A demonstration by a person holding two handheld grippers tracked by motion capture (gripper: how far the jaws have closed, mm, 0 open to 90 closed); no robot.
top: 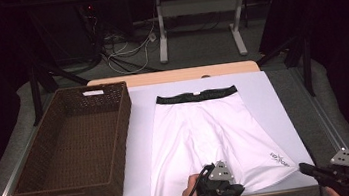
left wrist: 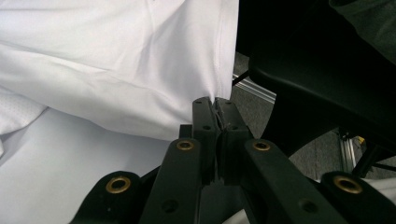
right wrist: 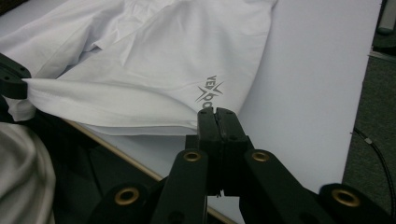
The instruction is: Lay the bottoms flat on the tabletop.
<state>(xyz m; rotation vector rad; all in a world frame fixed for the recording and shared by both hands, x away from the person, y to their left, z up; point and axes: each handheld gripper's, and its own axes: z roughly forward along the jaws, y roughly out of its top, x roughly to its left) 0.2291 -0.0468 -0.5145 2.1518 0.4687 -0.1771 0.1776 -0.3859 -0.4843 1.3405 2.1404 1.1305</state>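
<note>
A white-topped table (top: 275, 111) bears white shorts (top: 202, 135) beside a brown wicker basket (top: 116, 135).

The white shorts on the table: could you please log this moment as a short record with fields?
garment: white shorts, black waistband at the far end, laid flat on the white sheet
left gripper: shut on the hem of a leg
right gripper: shut at the hem of the leg with the logo; grip on the cloth unclear
basket: brown wicker, left of the shorts, nothing inside

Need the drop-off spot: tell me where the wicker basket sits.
In the high view the wicker basket stands on the table's left side, right beside the white shorts, which lie flat at the middle.
</note>
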